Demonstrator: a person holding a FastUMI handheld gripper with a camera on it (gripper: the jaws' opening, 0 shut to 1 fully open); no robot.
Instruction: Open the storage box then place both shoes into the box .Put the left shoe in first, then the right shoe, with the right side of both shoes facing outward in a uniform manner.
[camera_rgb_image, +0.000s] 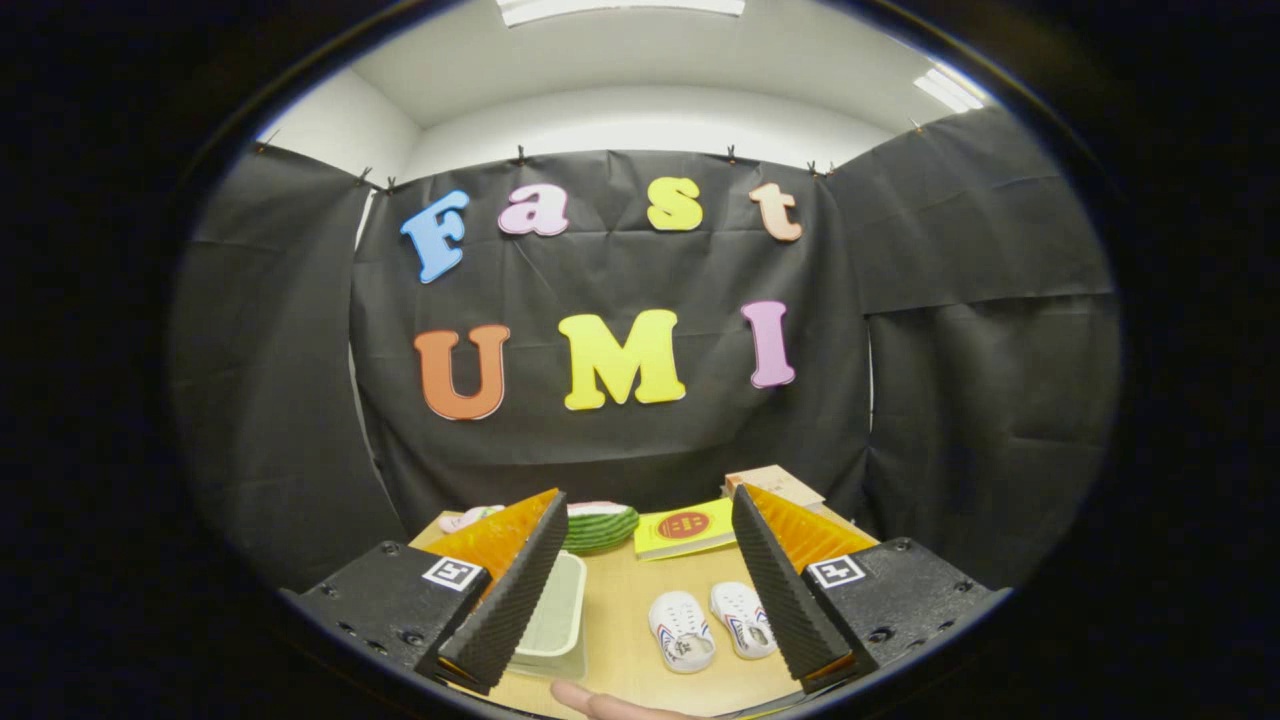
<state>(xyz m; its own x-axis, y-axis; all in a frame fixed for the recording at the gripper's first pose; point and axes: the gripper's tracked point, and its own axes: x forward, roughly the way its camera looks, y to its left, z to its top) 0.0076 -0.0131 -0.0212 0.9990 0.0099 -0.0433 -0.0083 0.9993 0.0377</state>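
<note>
Claw (640, 590) stands wide apart, both ridged fingers (505, 600) bare, nothing gripped between them; it hangs above the near side of the bench (620, 640), looking across it.

Storage box (552, 620): a pale, shallow container lying on the bench just beside the left finger, partly hidden behind it. Whether its lid is on or off cannot be told from this angle.

Shoes (712, 625): a small white pair lying side by side on the bench between the fingers, nearer the right one, toes toward the claw. Which is the left shoe cannot be told. Both are outside the box and just apart from it.

Along the far edge of the bench: a green striped item (598, 525), a yellow booklet (685, 528) and a brown cardboard piece (775, 485); none bears on the task.

A fingertip (600, 705) of a person shows at the near edge.

Assessment: neither shoe is placed and the box appears untouched. In my judgement all steps remain: open the box, then left shoe, then right shoe, right sides outward.
</note>
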